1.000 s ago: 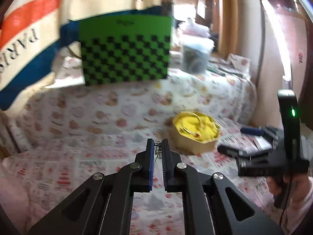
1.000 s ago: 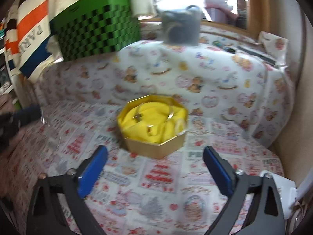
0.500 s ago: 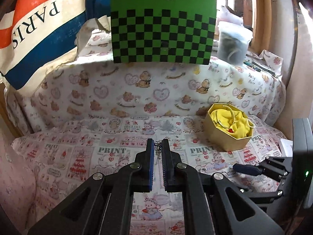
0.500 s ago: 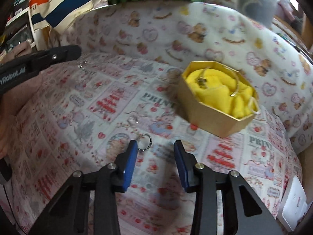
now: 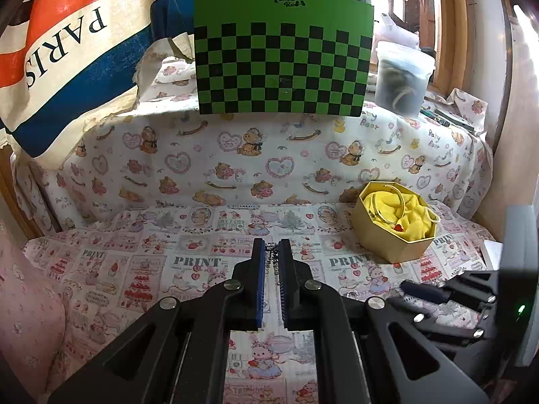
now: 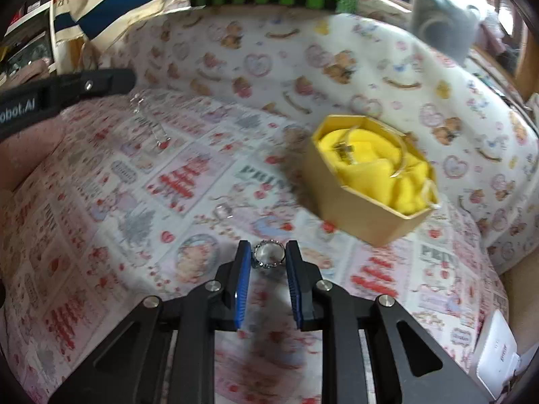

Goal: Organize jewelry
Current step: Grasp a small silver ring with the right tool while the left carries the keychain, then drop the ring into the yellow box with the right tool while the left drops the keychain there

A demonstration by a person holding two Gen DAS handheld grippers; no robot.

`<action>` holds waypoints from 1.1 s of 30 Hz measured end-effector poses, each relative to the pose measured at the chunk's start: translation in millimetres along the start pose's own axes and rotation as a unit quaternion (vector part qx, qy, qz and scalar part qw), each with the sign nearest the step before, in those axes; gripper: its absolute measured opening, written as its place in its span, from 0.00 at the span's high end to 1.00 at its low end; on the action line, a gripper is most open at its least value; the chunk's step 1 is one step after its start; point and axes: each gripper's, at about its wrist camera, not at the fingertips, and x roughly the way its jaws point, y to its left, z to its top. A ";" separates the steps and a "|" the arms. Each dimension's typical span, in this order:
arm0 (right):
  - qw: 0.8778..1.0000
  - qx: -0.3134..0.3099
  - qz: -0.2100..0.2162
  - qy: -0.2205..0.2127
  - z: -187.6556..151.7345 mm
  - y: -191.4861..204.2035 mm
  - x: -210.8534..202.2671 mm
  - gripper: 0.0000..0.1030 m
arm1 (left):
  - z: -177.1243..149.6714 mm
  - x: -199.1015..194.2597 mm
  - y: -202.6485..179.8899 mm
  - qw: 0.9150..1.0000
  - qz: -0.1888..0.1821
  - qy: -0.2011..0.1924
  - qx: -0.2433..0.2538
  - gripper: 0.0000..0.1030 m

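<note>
A thin silver chain (image 5: 272,264) hangs between the pads of my left gripper (image 5: 272,252), which is shut on it. The right wrist view shows that same left gripper (image 6: 101,82) at the upper left, with the chain (image 6: 148,124) dangling to the cloth. My right gripper (image 6: 268,256) is low over the printed cloth, jaws closing, and its blue pads touch both sides of a small stone-set ring (image 6: 267,254). A gold octagonal box (image 6: 353,208) lined with yellow cloth holds bangles, just right of and beyond the right gripper. The box (image 5: 394,245) also shows in the left wrist view.
Another small ring (image 6: 224,212) lies on the cloth left of the box. A green checkered board (image 5: 283,67), a striped "PARIS" bag (image 5: 67,67) and a plastic tub (image 5: 401,77) stand on the raised ledge behind. A white box (image 6: 495,357) lies at the lower right.
The right gripper's jaws went from wide open to narrow around the ring as it swung left and dropped toward the cloth. The left gripper stayed shut on the chain and tilted down a little.
</note>
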 end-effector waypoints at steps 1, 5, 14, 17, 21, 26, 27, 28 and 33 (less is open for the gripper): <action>1.000 0.005 -0.005 -0.005 -0.5 -3.9 -3.0 0.81 | 0.0 -0.1 0.0 1.000 0.001 0.000 0.000 0.93; 0.999 0.041 -0.005 -0.034 -0.4 -26.5 -18.7 0.81 | 0.0 1.0 0.9 1.000 0.002 0.000 -0.001 0.93; 0.991 0.092 0.001 -0.096 2.7 -57.2 -50.9 0.81 | -1.0 -1.0 -1.3 1.000 0.001 -0.005 0.006 0.93; 0.989 0.096 0.000 -0.109 1.6 -60.8 -57.3 0.81 | -1.3 -7.5 -8.5 1.000 0.002 -0.017 0.019 0.93; 0.988 0.100 0.003 -0.121 1.0 -61.6 -61.2 0.81 | -0.8 -21.5 -8.9 0.999 -0.018 -0.029 -0.001 0.93; 0.985 0.112 -0.006 -0.132 0.0 -64.9 -65.9 0.81 | 7.9 -41.6 -17.5 0.998 -0.035 -0.053 -0.004 0.93; 0.984 0.118 -0.011 -0.132 1.9 -66.6 -66.9 0.81 | 12.1 -43.4 -20.4 0.998 -0.035 -0.054 -0.004 0.93; 0.983 0.124 -0.010 -0.133 4.0 -68.4 -68.5 0.81 | 16.2 -44.5 -24.0 0.998 -0.038 -0.054 -0.003 0.93; 0.977 0.158 -0.006 -0.145 22.3 -86.5 -75.2 0.81 | 46.0 -36.1 -38.2 0.994 -0.098 -0.026 -0.032 0.93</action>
